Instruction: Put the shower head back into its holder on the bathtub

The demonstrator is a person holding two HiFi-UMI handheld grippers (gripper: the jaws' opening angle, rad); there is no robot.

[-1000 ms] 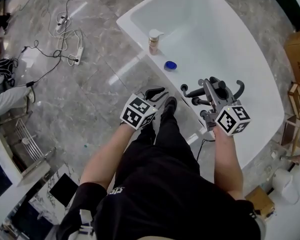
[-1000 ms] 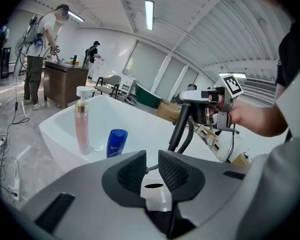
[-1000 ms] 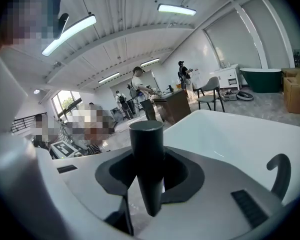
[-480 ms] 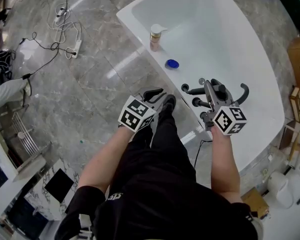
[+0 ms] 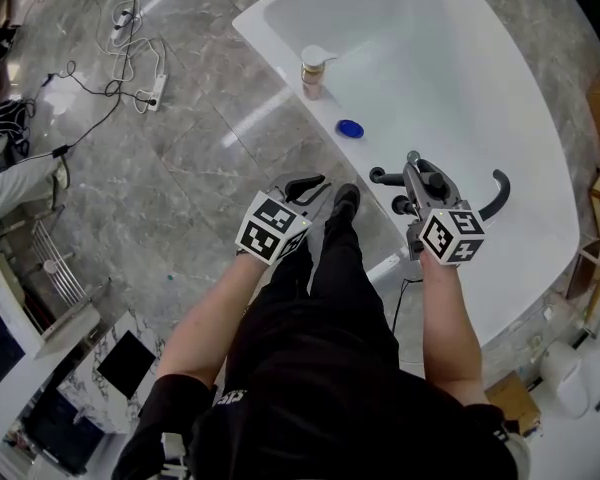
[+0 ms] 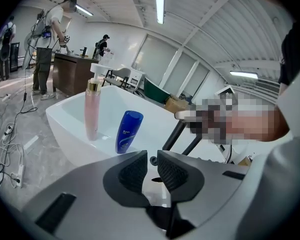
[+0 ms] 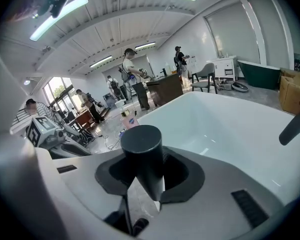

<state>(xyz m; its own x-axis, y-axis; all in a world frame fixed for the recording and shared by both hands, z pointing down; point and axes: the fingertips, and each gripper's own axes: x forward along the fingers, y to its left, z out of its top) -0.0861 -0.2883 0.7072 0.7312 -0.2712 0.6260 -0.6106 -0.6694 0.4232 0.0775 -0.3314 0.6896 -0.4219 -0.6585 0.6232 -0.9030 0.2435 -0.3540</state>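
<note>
Head view: right gripper (image 5: 417, 173) jaws hidden under own body. Right gripper view: shower head (image 7: 142, 151) shows blunt dark end only, rest sunk between jaws; curved dark piece (image 7: 295, 126) cut by right edge, perhaps its far part. Blue bottle (image 6: 127, 131) label unreadable. Bathtub (image 5: 460, 68) cropped at top.
</note>
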